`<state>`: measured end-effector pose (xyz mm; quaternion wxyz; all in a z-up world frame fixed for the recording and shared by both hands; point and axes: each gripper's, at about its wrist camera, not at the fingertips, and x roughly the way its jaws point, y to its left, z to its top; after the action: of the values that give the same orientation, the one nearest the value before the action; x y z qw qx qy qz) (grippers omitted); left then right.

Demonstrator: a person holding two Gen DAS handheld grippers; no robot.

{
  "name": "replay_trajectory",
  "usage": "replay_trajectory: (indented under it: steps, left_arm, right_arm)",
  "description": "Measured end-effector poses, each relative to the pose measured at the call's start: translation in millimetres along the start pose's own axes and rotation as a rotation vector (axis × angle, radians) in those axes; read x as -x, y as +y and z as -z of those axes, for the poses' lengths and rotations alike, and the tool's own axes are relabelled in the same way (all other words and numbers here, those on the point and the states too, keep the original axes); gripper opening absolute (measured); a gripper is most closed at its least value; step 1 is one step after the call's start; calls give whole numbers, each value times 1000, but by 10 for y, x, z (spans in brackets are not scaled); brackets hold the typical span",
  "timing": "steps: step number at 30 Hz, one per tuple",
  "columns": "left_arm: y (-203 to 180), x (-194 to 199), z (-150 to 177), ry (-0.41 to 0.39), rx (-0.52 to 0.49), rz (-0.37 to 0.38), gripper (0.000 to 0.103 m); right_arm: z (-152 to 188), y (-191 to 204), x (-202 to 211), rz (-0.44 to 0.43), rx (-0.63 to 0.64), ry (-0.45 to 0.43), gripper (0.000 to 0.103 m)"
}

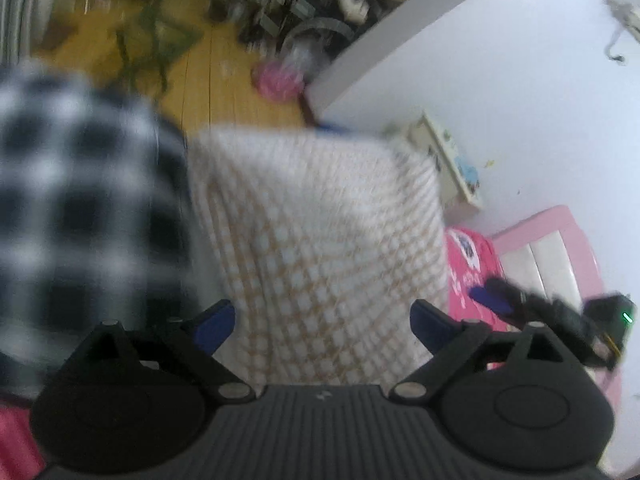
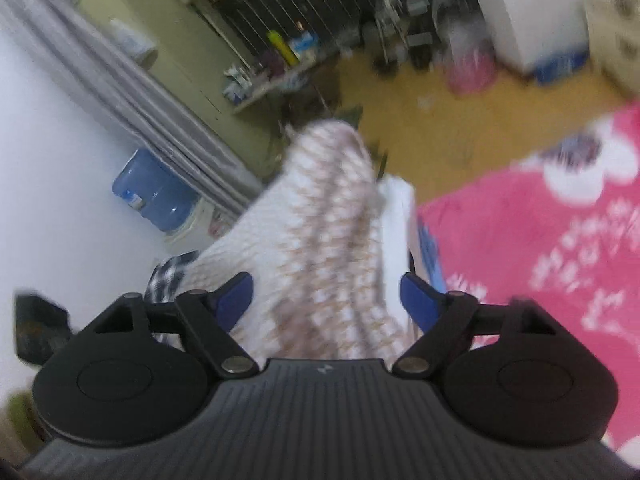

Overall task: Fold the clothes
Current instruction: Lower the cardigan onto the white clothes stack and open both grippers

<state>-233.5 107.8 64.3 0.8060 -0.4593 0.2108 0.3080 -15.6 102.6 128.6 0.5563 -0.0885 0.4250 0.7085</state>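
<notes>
A white cloth with a tan lattice pattern (image 1: 320, 232) lies heaped ahead of my left gripper (image 1: 324, 324). That gripper's blue pads stand wide apart and open, with the cloth below and beyond them. The same cloth (image 2: 320, 248) runs up the middle of the right wrist view, between the spread pads of my right gripper (image 2: 328, 300), which do not press on it. A black-and-white checked garment (image 1: 80, 200) fills the left side, very close and blurred, and shows small in the other view (image 2: 170, 276). One of my right gripper's fingers (image 1: 490, 300) shows at the right.
A pink printed bedspread (image 2: 540, 248) lies to the right, with a pink headboard (image 1: 560, 240) against the white wall. A blue water jug (image 2: 152, 192) stands by grey curtains. Beyond lies yellow floor (image 1: 224, 80) with cluttered racks and a pink bag (image 2: 470, 70).
</notes>
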Motion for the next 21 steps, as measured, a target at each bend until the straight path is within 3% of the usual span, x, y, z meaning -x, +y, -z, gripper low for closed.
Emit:
replay_trajectory:
  steps: [2,4,6,7,8,10,14,17,21]
  left_arm:
    - [-164,42,-76,-66,-135,17,92]
    - [-338,-336,-213,-70,-252,56,87]
    - [-539,-596,-169,-46,-301,32,85]
    - [-568,-743,-112,-29,-317,3,78]
    - [-535,-890,-67,-4,-327,-32,70]
    - [-527,-1022,-45,3,-351,-44,69]
    - [-590,-729,-121,-17,-357,-30,72]
    - [-603,-853,-321,-93,-382,-33,79]
    - [-450,-1196,-423,-99,-335,-130,78]
  right_arm:
    - [125,302,146,4,137,-29,69]
    - [333,403,113,15,241,-9,54]
    - [561,427,77,37,308,40,44]
    - [678,367,-39,69,320,51,38]
    - [795,308,-156,102,331,62,37]
    - [961,220,-325,151,354,74,35]
    - [779,391,-230,207,399,96,25]
    - [436,424,44,174,381,-39,25]
    - [-156,271,-355,205,426,-176,25]
